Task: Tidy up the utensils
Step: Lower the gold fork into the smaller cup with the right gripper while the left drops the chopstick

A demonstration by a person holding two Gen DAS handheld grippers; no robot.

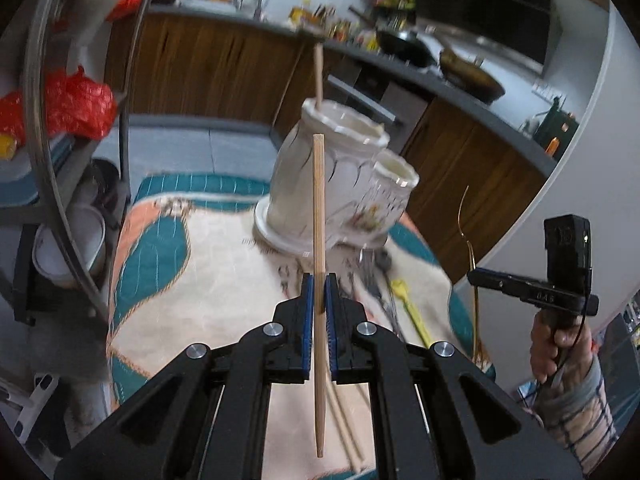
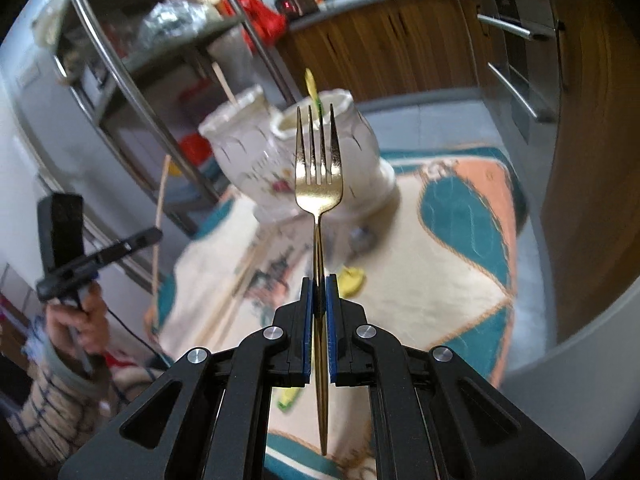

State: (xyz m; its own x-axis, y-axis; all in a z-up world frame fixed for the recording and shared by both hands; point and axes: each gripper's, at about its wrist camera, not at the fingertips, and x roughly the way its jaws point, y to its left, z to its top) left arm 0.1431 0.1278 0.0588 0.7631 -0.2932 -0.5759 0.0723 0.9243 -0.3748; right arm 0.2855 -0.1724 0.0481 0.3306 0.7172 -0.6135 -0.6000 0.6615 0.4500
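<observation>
The left gripper (image 1: 319,285) has its jaws clamped on a wooden chopstick (image 1: 319,240), which stands nearly upright between the blue pads (image 1: 307,320), its top toward 12 o'clock and its lower end hanging below the fingers toward 6 o'clock. Beyond it, at 12 o'clock, stands a large white ceramic jar (image 1: 320,176) with another chopstick (image 1: 319,76) poking out of its rim; a smaller flowered jar (image 1: 384,200) sits touching it at its 3 o'clock side. Both jars rest on a patterned tablecloth (image 1: 168,248). Loose utensils, including a yellow-handled one (image 1: 412,312), lie on the cloth near 4 o'clock of the jars.

The right gripper (image 2: 320,285) has its jaws pressed together on the handle of a gold fork (image 2: 319,160), tines up at 12 o'clock, in front of the smaller jar.
</observation>
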